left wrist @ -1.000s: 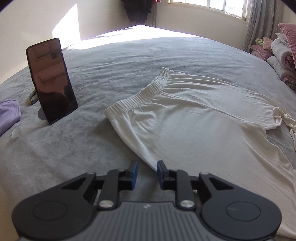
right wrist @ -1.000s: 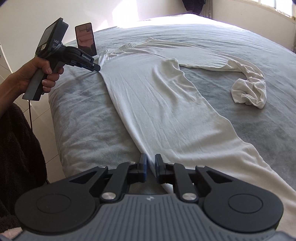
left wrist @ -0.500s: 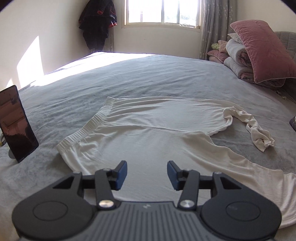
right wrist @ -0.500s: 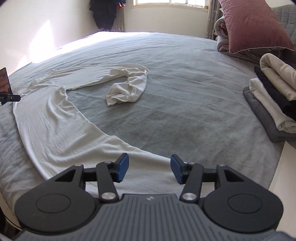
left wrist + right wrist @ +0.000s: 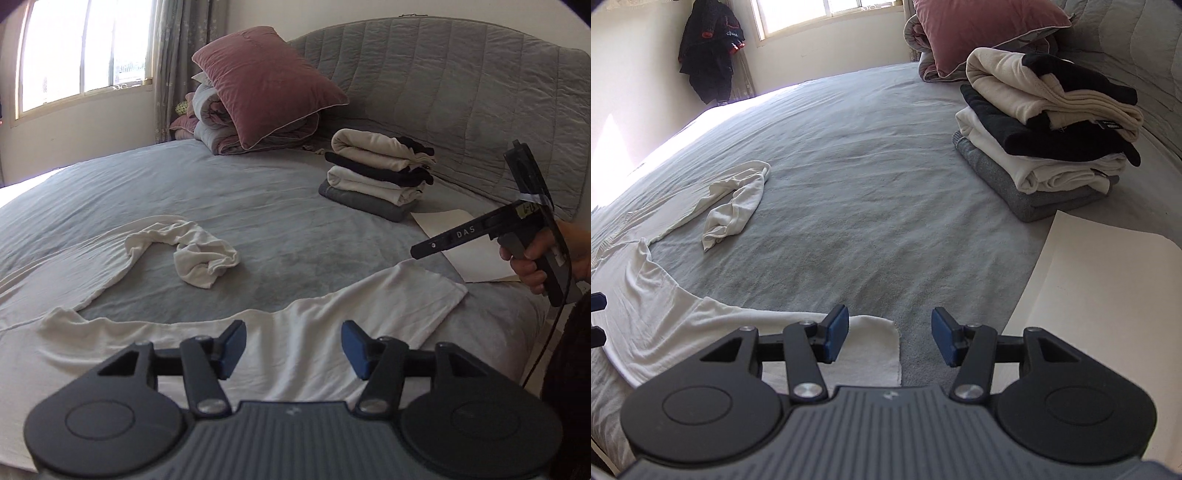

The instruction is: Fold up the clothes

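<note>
You see the white trousers (image 5: 332, 314) spread flat and unfolded on the grey bedspread. The near leg runs along the bed's front edge, and its cuff (image 5: 875, 347) lies flat. The far leg (image 5: 155, 236) curves away across the bed, and its end is bunched into a crumpled heap (image 5: 735, 210).

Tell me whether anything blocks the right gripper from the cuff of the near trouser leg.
Nothing visible does. The right gripper is open directly above the white trousers, at the cuff's edge, with only bare bedspread beyond.
</note>
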